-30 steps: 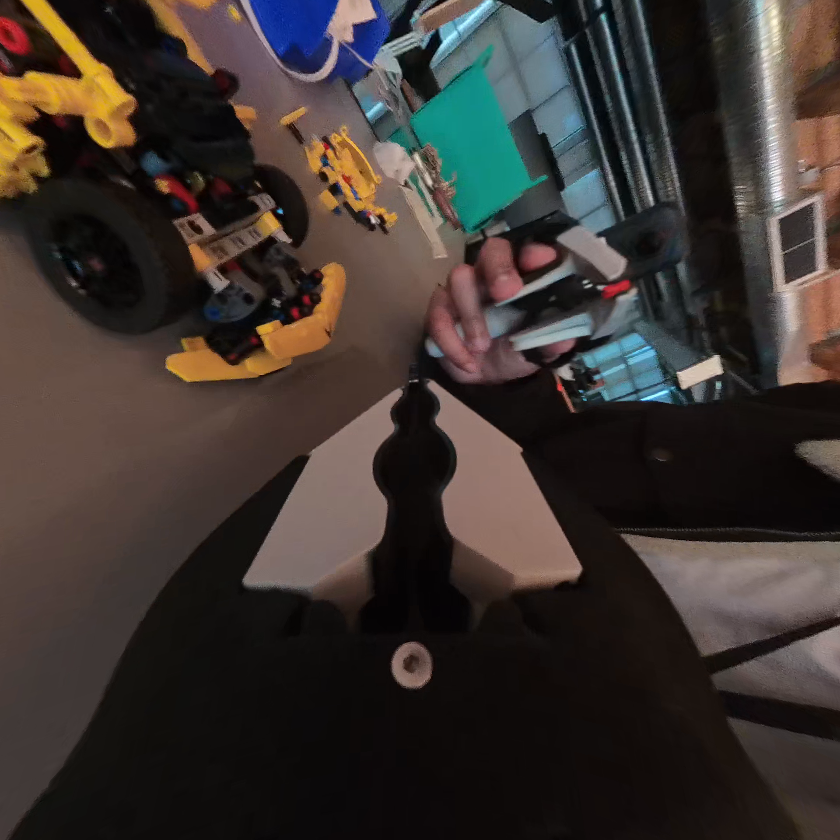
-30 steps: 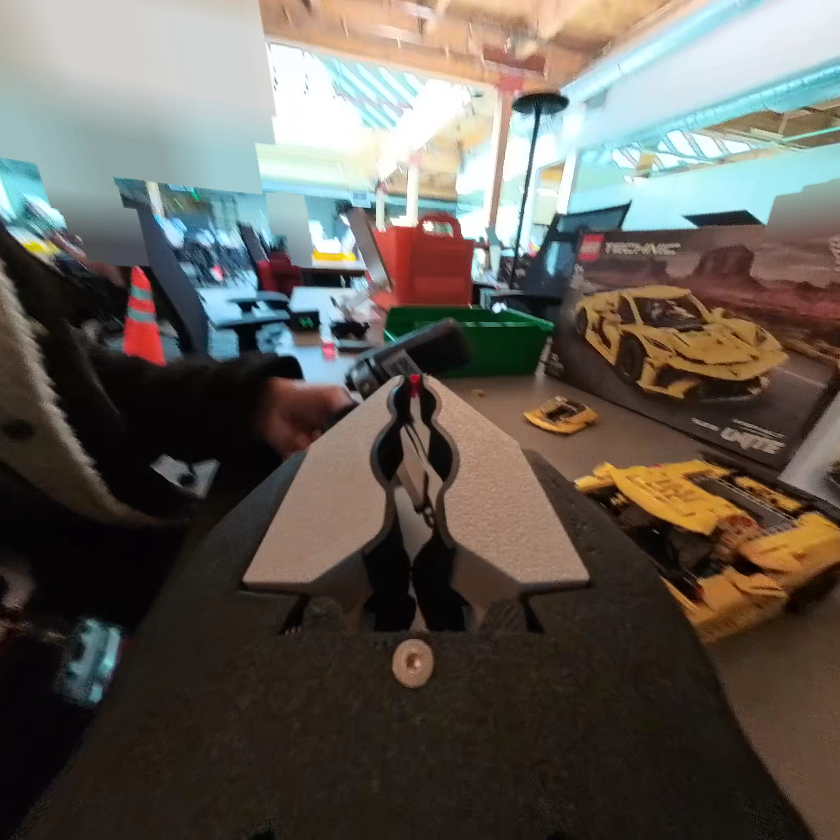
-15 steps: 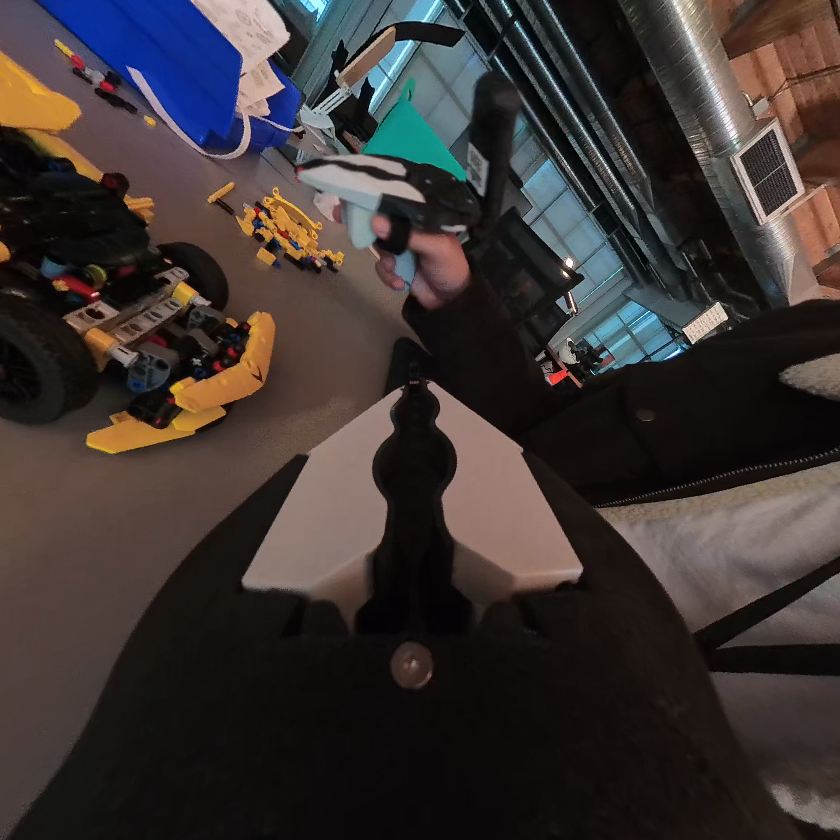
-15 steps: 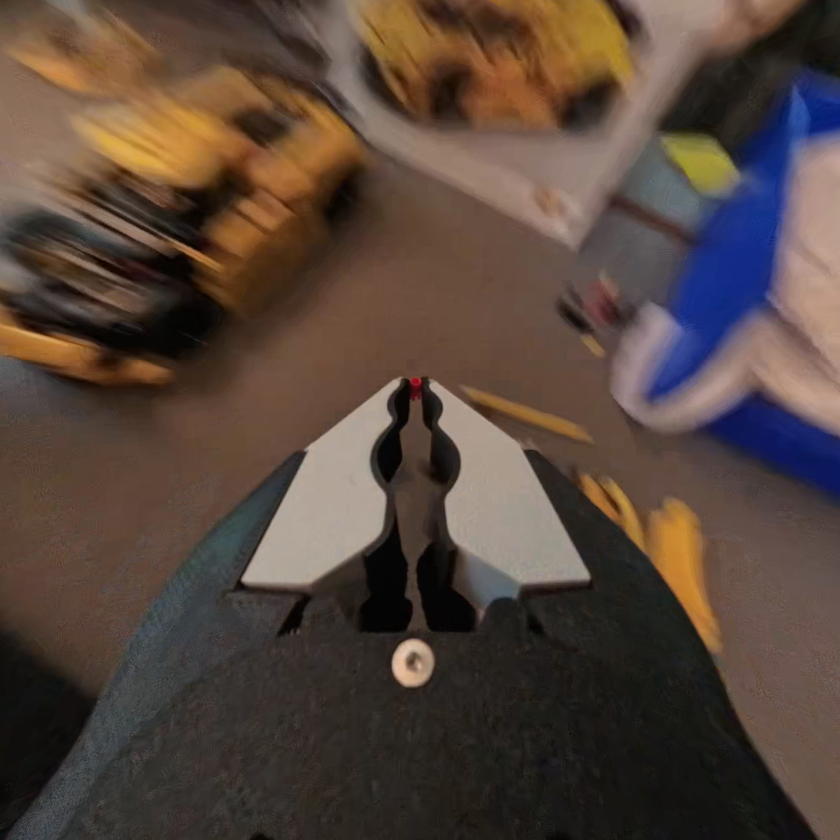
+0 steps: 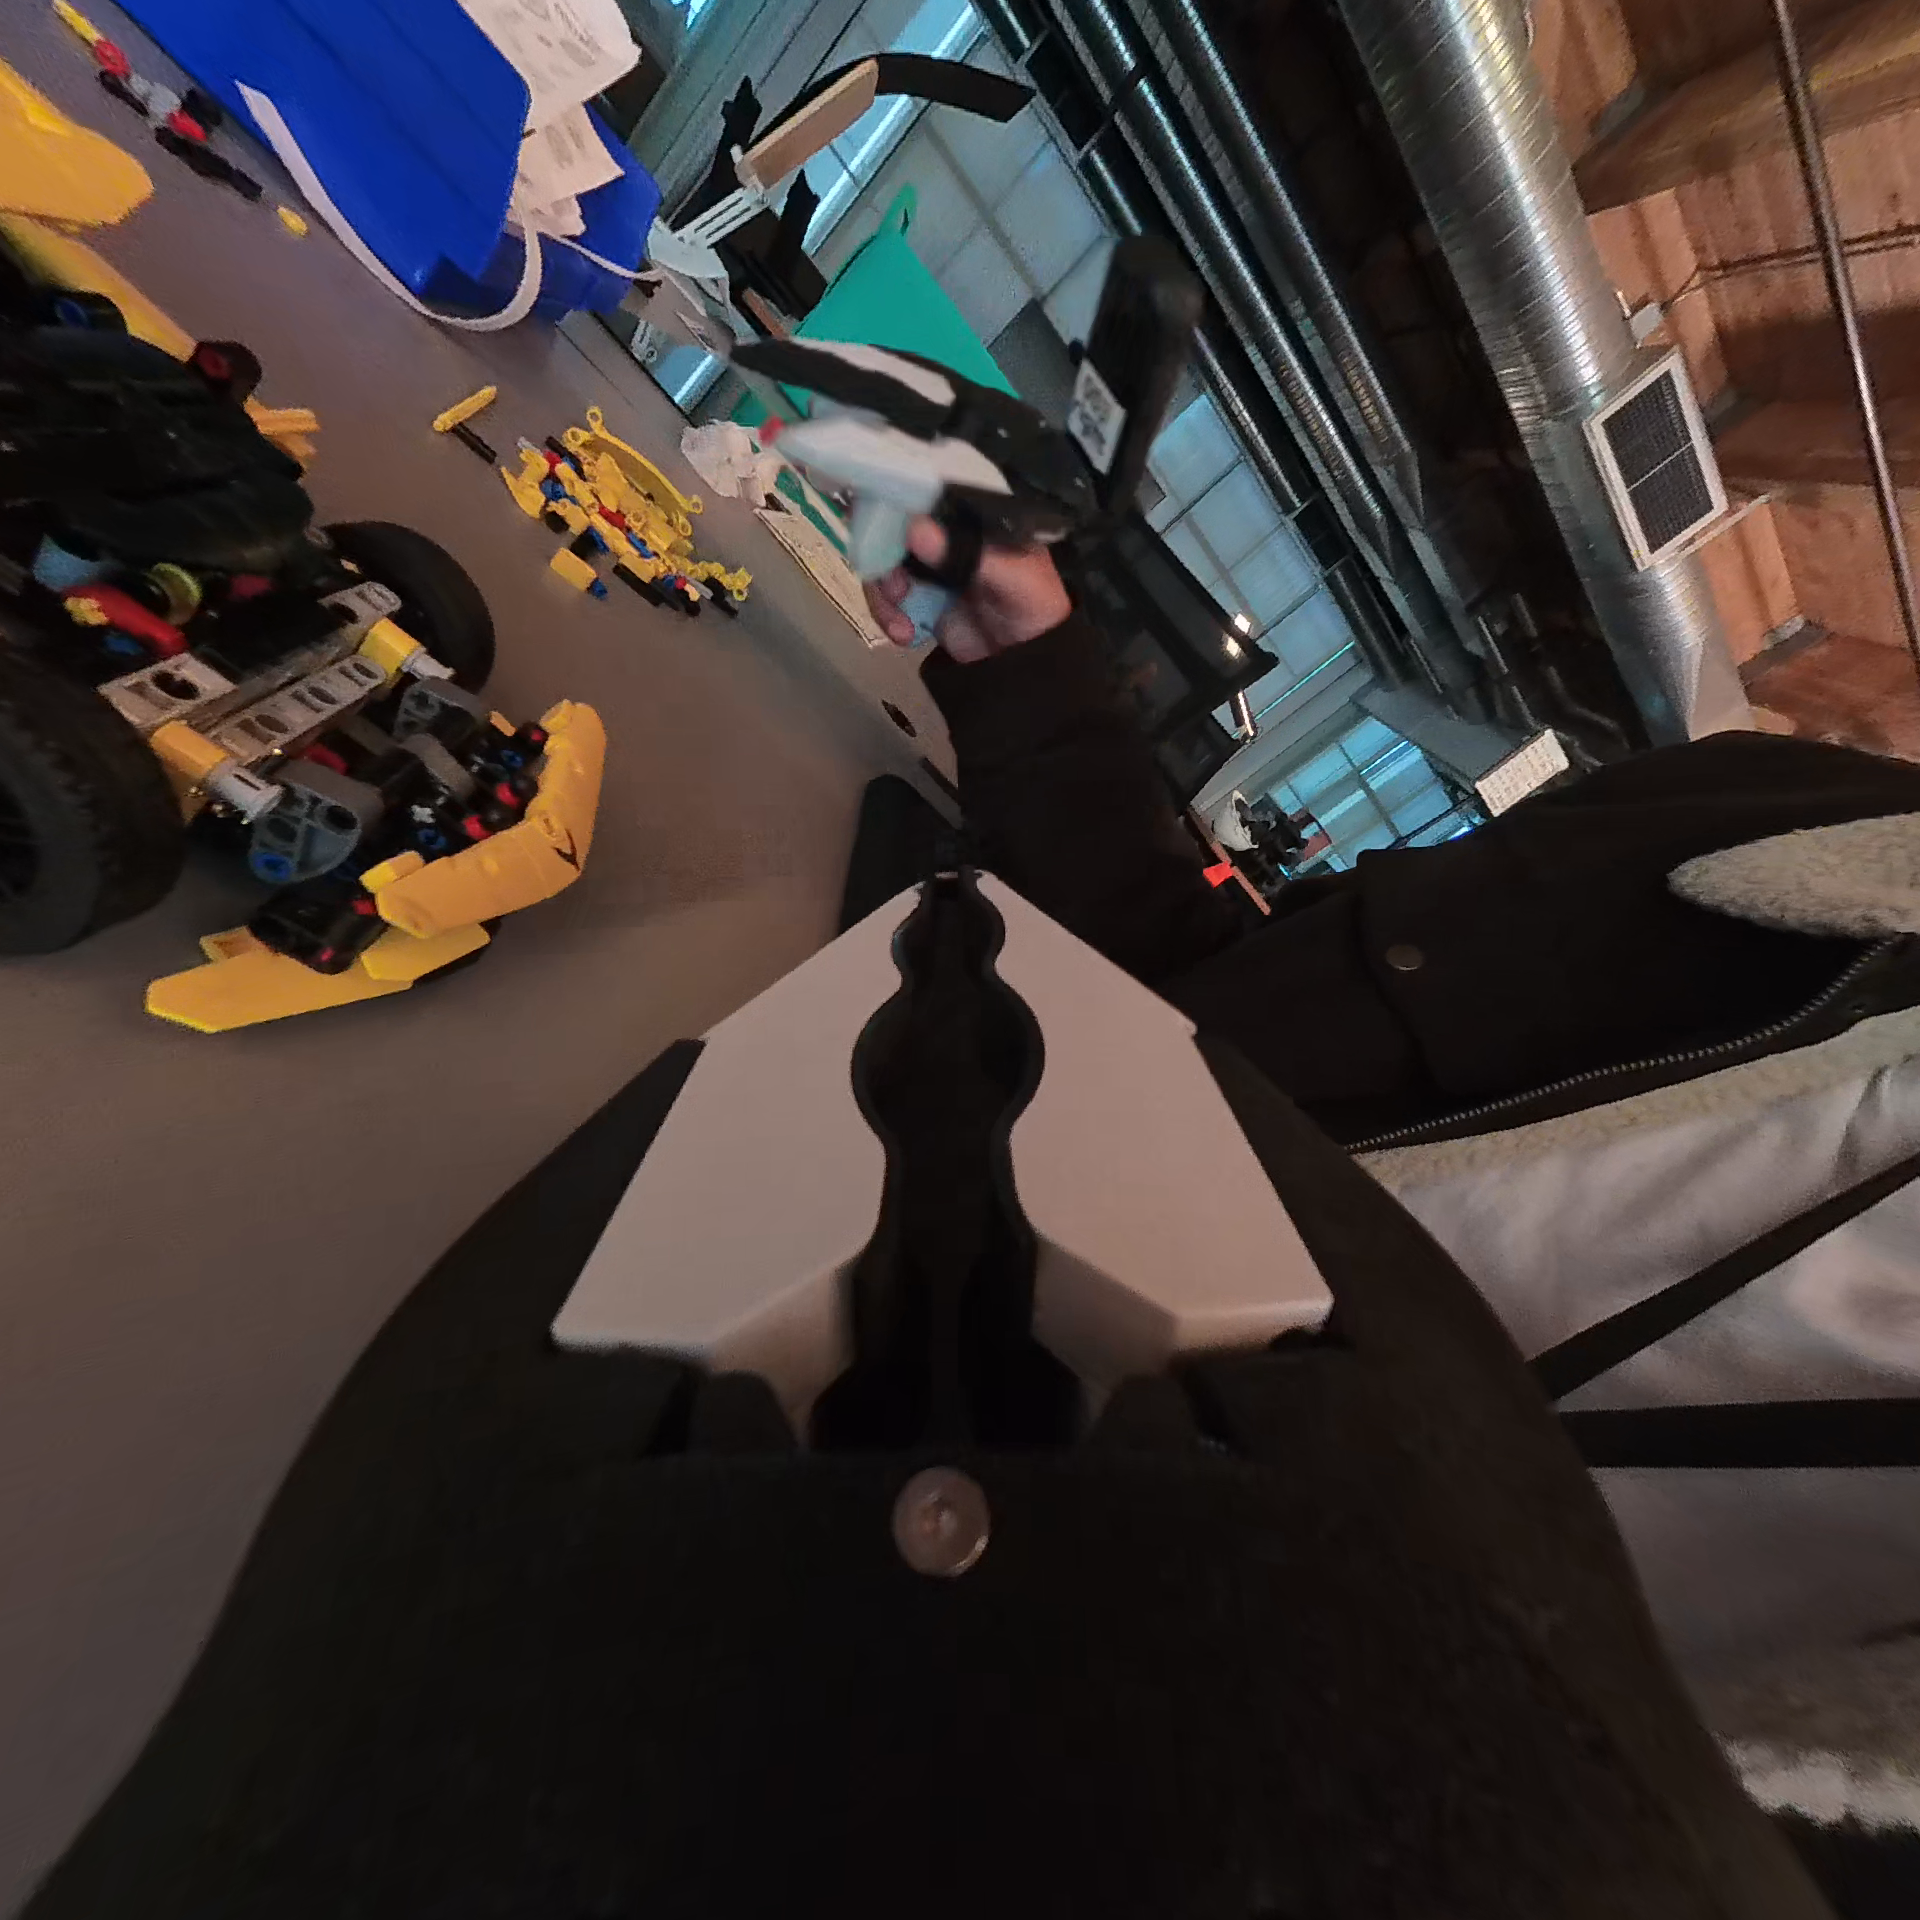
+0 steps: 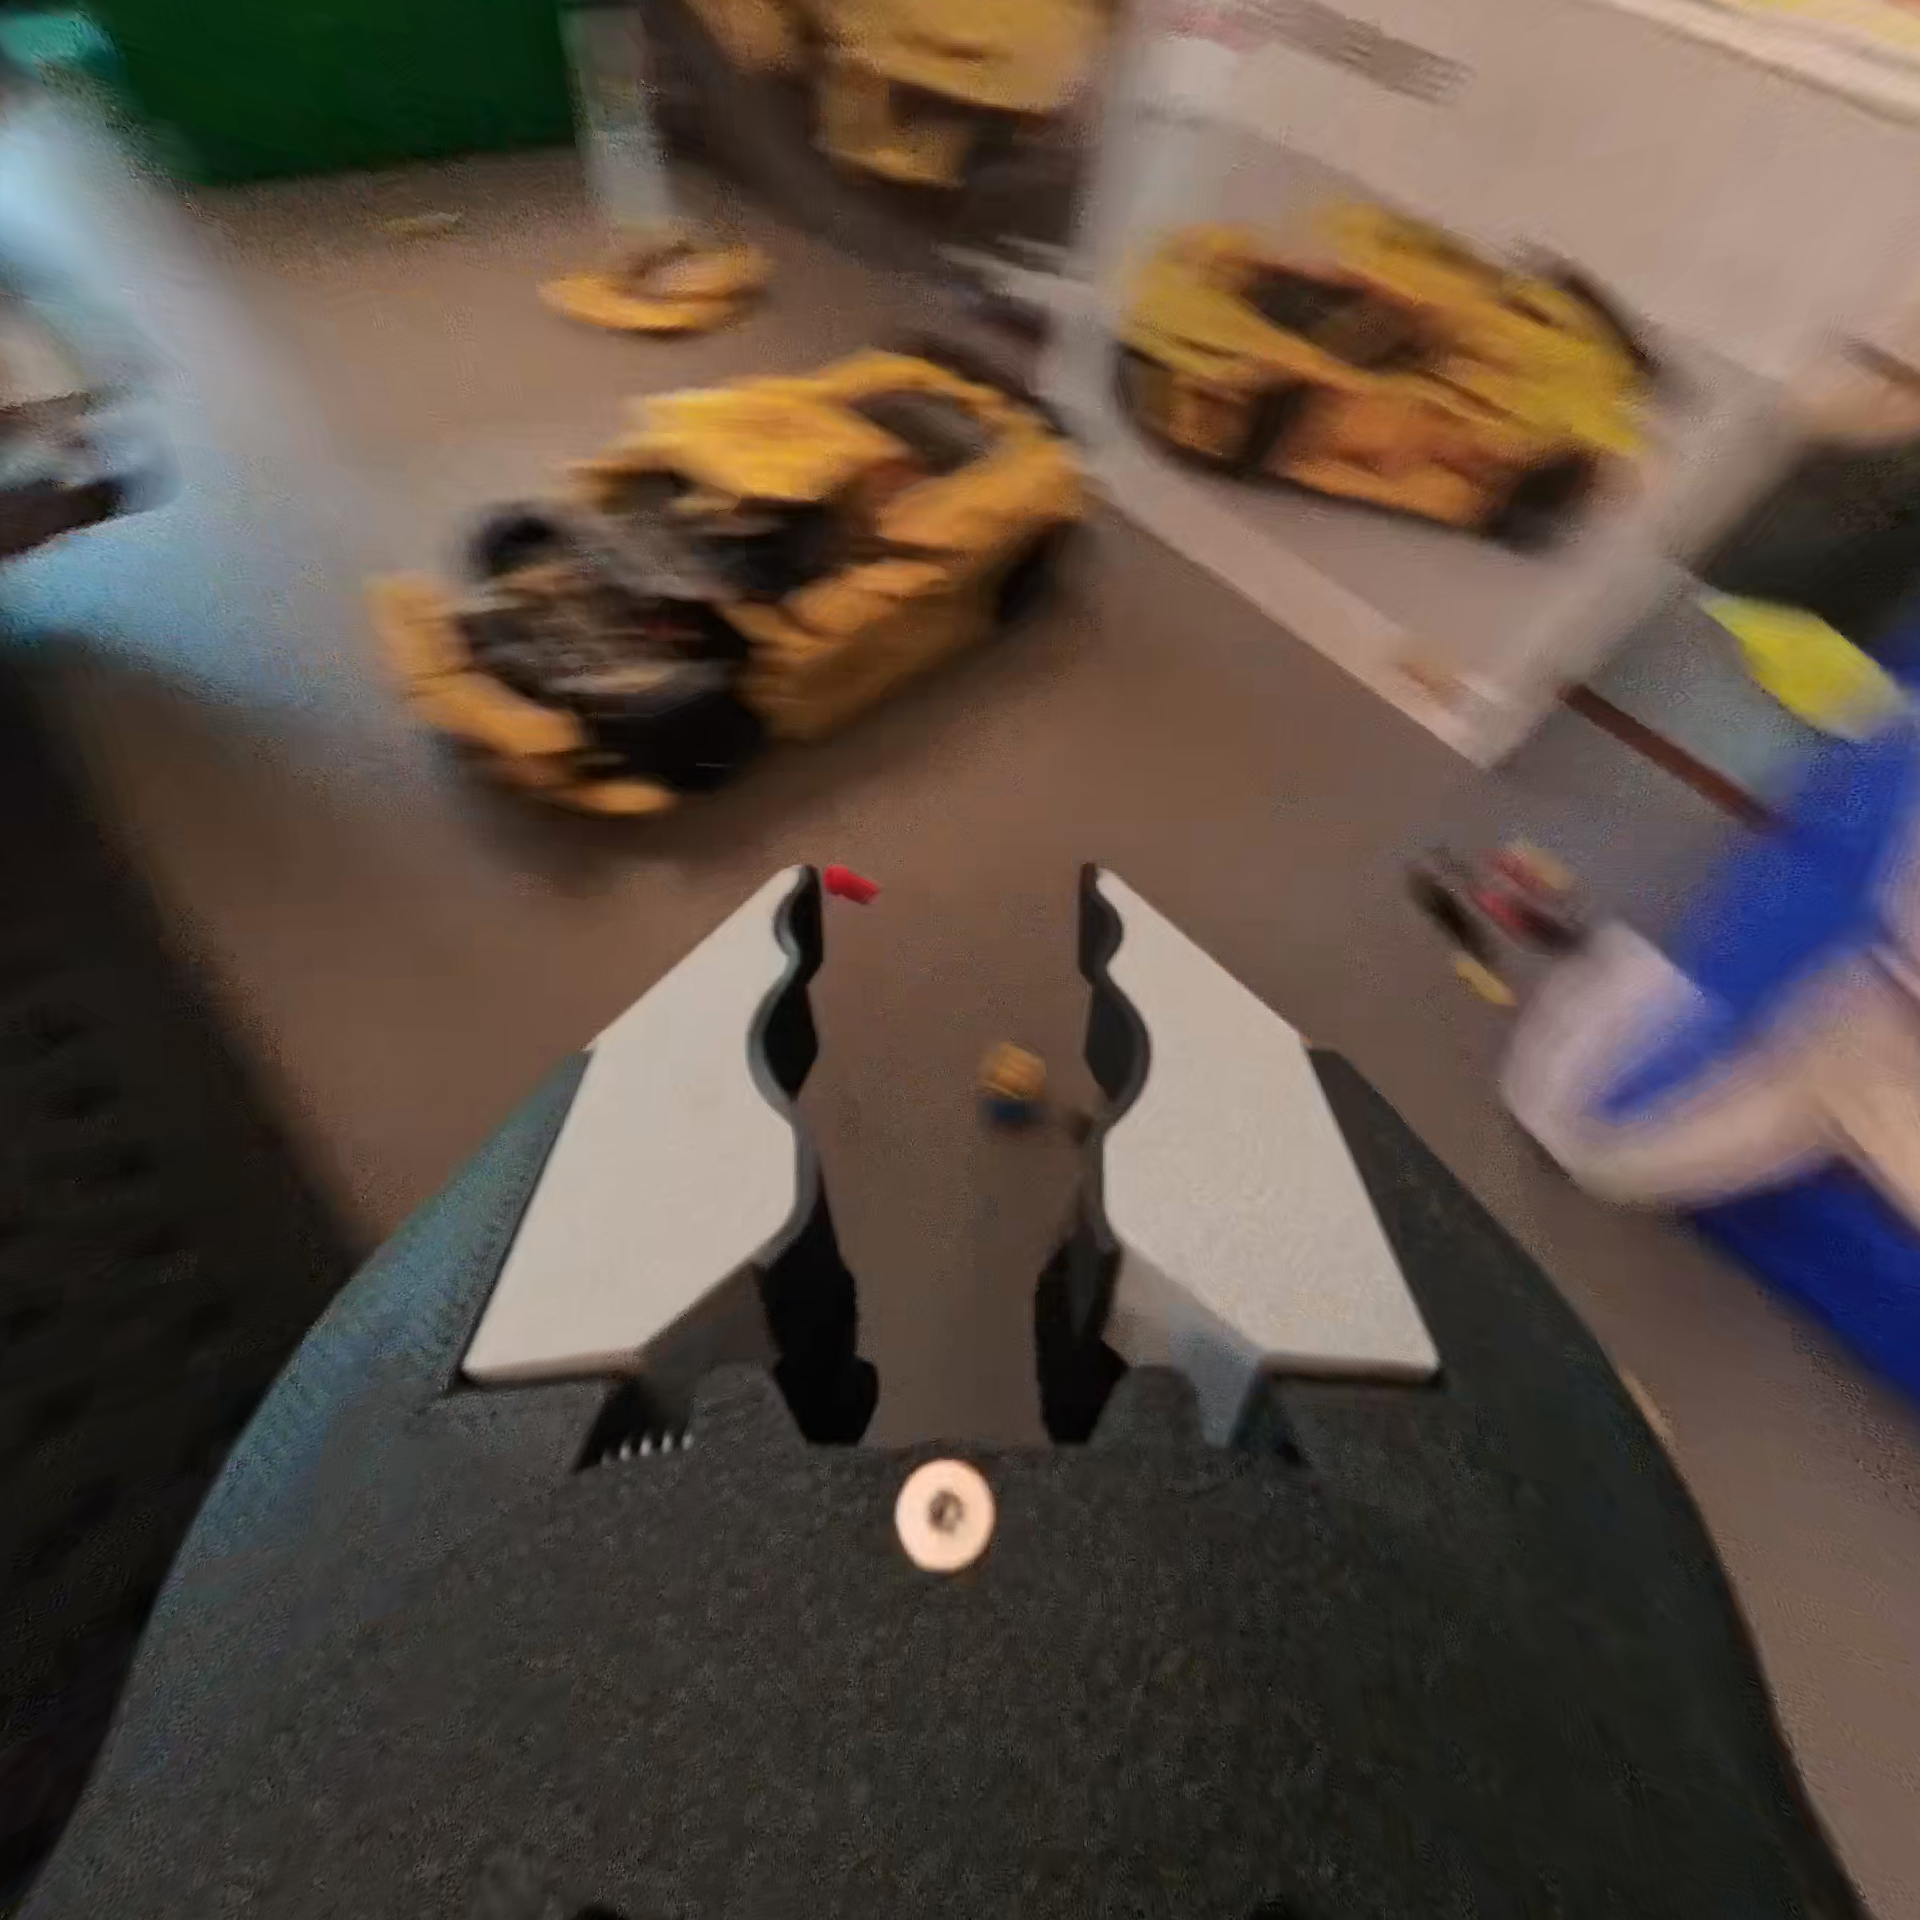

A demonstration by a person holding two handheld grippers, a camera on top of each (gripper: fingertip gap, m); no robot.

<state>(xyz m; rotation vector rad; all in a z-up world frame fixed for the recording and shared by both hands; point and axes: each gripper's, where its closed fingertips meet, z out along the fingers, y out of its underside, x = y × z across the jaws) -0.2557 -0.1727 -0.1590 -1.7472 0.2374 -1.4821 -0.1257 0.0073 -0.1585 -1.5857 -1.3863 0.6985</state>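
Right gripper (image 6: 945, 883): fingers now spread wide, where half a second ago they were pressed together on a small red piece (image 6: 850, 883). That piece shows at the very tip of the finger on the picture's left; whether it clings there or is dropping, I cannot tell through the blur. Below the gap, on the grey table (image 6: 935, 790): one small yellow-and-blue piece (image 6: 1010, 1081), loose, near the other finger. Further out: a part-built yellow car model (image 6: 748, 582), well apart from the fingertips, and behind it an upright box (image 6: 1382, 364) printed with a yellow car. Left gripper (image 5: 954, 883): fingers closed tip to tip, held above the table near my dark sleeve; a tiny dark speck sits at the tips, too small to identify. Its view also catches a hand (image 5: 977, 592) holding the right gripper aloft, and a scattered pile of yellow, blue and black pieces (image 5: 623, 520). Containers: a blue bin (image 5: 364, 135), holding printed paper sheets (image 5: 561, 62); a green bin (image 6: 343, 83) at the far edge, contents hidden.
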